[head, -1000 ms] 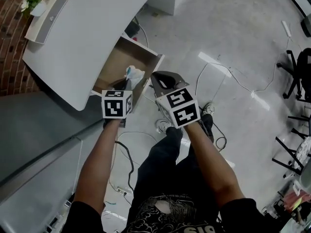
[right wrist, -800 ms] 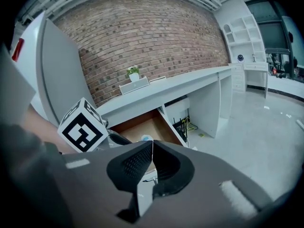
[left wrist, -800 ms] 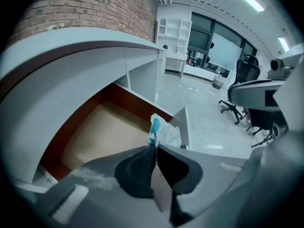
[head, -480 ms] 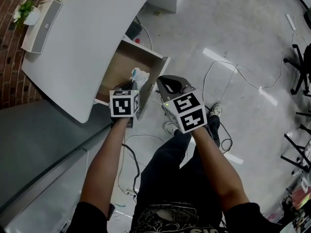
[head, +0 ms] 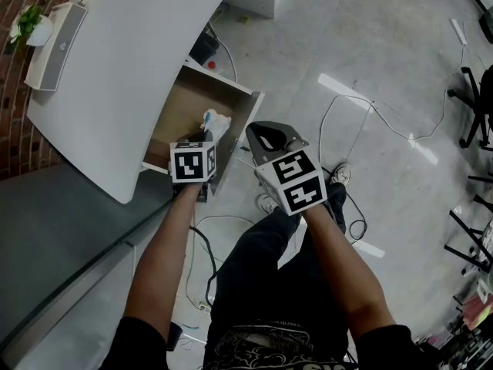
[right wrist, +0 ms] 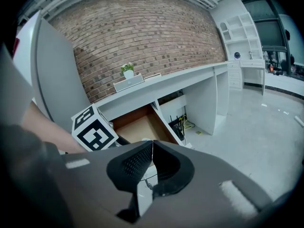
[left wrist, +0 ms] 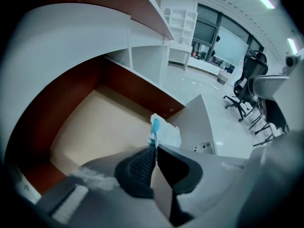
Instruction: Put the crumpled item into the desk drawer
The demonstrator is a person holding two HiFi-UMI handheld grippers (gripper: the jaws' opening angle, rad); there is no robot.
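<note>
The desk drawer (head: 192,102) stands pulled open under the white curved desk (head: 131,60), and its tan bottom (left wrist: 102,129) is bare. My left gripper (head: 206,135) is shut on the crumpled item (head: 216,120), a white and blue wad (left wrist: 165,132) that sticks out past the jaw tips. The wad hangs above the drawer's inside, close to its grey front panel (left wrist: 202,122). My right gripper (head: 268,136) hovers just right of the drawer front, jaws shut with nothing between them (right wrist: 152,144).
A white box with a small plant (head: 46,33) sits on the desk top. Cables (head: 362,106) trail over the grey floor. Office chairs (head: 477,114) stand at the right. The person's legs and shoes (head: 339,177) are below the grippers.
The head view has shifted a little. Both grippers keep about the same places by the drawer, and the left one still holds the wad.
</note>
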